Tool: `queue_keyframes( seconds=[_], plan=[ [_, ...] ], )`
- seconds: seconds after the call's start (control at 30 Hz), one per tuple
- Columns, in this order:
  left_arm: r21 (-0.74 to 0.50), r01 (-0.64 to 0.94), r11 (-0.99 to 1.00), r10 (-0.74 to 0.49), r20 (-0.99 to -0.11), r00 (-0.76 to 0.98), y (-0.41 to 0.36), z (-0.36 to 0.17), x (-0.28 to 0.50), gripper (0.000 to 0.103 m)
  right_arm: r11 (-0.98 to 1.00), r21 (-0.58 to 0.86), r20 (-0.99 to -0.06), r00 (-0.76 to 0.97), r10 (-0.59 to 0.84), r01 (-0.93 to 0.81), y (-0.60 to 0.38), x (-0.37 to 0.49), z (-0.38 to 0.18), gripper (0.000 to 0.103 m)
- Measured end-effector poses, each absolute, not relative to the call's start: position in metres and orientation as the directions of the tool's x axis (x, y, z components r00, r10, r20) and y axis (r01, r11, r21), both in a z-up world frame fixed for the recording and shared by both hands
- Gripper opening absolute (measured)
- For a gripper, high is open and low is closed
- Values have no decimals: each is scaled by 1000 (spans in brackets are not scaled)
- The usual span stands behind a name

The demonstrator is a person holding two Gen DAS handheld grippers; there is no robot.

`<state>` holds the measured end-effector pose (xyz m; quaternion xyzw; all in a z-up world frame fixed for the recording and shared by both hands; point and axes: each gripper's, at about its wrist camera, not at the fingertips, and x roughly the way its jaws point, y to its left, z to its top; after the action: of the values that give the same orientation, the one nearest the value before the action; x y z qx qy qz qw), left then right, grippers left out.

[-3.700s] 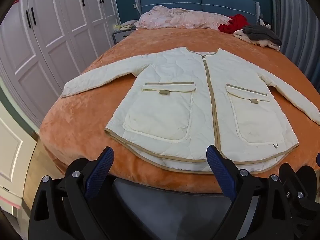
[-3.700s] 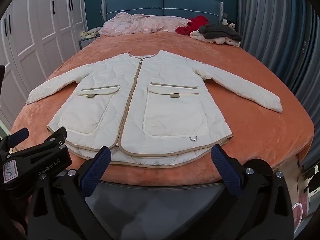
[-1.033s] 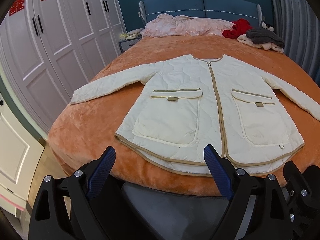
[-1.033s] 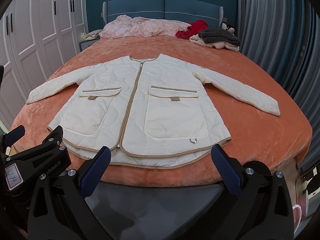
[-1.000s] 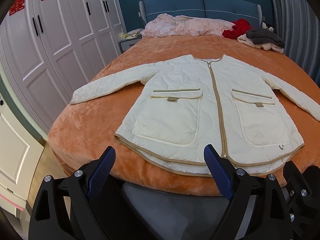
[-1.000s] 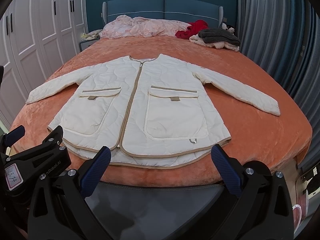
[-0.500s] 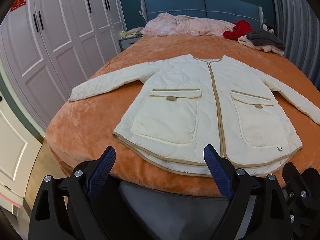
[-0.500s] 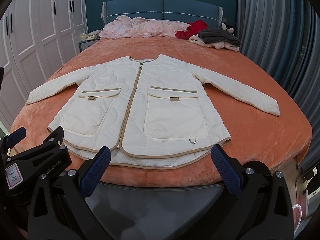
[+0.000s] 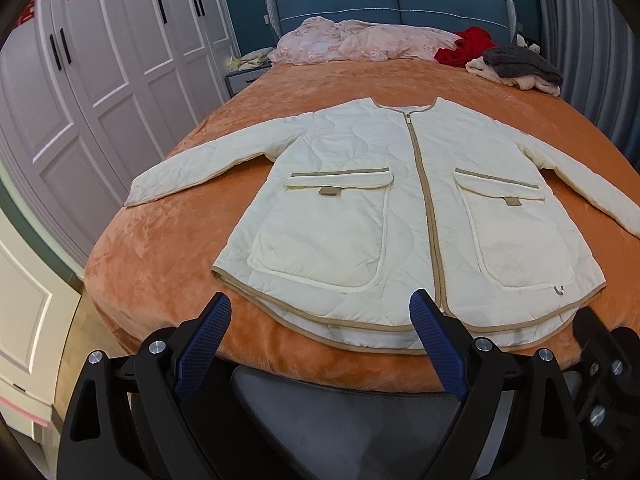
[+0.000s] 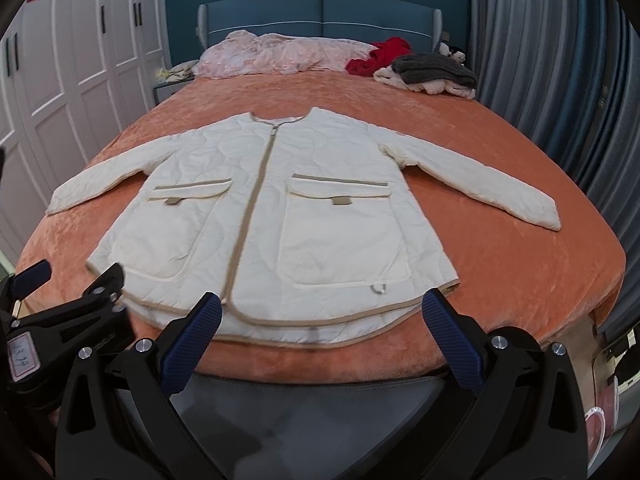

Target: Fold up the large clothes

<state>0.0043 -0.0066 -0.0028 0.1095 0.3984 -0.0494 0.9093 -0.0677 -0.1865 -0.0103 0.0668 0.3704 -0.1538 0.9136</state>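
A cream quilted jacket (image 9: 360, 208) with tan trim and two front pockets lies flat, zipped, sleeves spread, on the orange bed (image 9: 160, 248). It also shows in the right wrist view (image 10: 280, 216). My left gripper (image 9: 320, 320) is open and empty, held just off the bed's foot edge below the jacket's hem. My right gripper (image 10: 320, 320) is open and empty at the same edge, near the hem's middle. The left gripper's body (image 10: 60, 320) shows at the lower left of the right wrist view.
A pink quilt (image 9: 360, 40), a red garment (image 9: 464, 46) and a grey-and-cream clothes pile (image 9: 520, 66) lie at the headboard end. White wardrobes (image 9: 100, 80) stand left. Grey curtains (image 10: 560, 60) hang right. A nightstand (image 10: 168, 90) is by the bed's far left.
Both grippers have moved slightly nearer the bed, so the jacket's hem sits closer to the fingertips. The jacket has not moved.
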Motion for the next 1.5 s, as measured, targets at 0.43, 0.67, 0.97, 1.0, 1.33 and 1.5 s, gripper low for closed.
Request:
queue_keyframes(
  seconds=[0.43, 0.67, 0.97, 1.0, 1.33, 1.5],
  plan=[
    [165, 142, 976, 20, -718, 696, -21, -8, 51, 88, 759, 260, -702, 656, -276, 597, -400, -29, -38, 98],
    [173, 112, 979, 56, -745, 664, -30, -12, 82, 89, 572, 365, -699, 622, -352, 734, -538, -23, -72, 98],
    [195, 115, 974, 78, -766, 638, -41, -25, 110, 89, 299, 433, -738, 525, -425, 850, -657, -41, -132, 98],
    [198, 109, 974, 84, -765, 638, -40, -27, 111, 89, 283, 435, -741, 519, -426, 855, -661, -41, -136, 98],
    [212, 60, 975, 133, -783, 608, -29, -44, 133, 89, 238, 530, -717, 580, -386, 814, -691, -26, -154, 43],
    [209, 32, 977, 149, -789, 597, -20, -49, 141, 89, 317, 591, -626, 670, -399, 741, -679, -3, -112, 12]
  ],
)
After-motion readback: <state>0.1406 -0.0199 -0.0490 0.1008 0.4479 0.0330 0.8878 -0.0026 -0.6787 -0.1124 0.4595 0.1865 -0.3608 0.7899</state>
